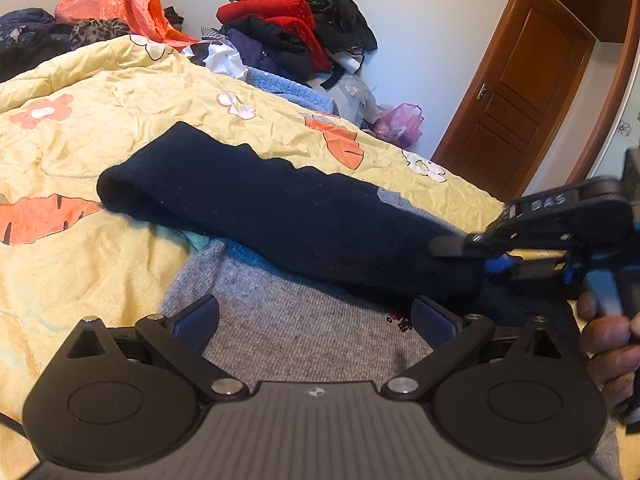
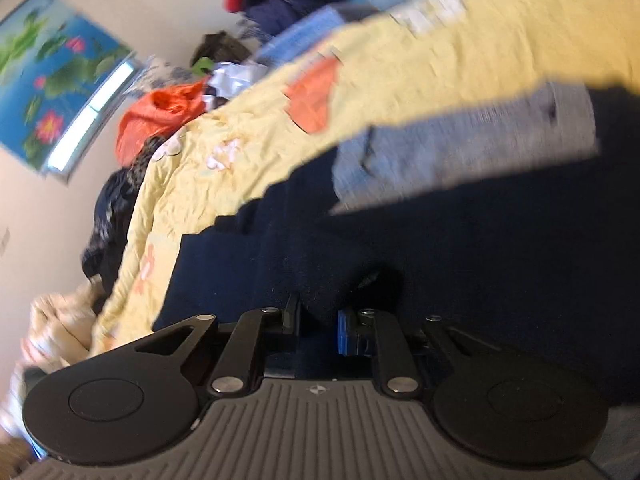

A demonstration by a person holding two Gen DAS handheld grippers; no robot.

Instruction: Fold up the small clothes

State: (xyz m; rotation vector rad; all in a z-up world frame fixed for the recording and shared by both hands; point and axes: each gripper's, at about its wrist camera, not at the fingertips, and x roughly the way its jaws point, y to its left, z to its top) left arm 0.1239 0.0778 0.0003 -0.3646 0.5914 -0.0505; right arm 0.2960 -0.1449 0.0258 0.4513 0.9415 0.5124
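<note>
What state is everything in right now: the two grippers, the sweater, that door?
left gripper: open, over the grey knit, holding nothing.
right gripper: shut on the navy sleeve.
navy sleeve: folded across the sweater, its end pinched.
grey sweater: lying flat on the yellow quilt.
wooden door: closed.

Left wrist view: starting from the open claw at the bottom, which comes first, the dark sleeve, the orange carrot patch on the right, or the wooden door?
1. Dark sleeve, lying just ahead of the left claw.
2. Carrot patch, beyond the sleeve on the yellow quilt.
3. Wooden door, far right, past the bed.
</note>
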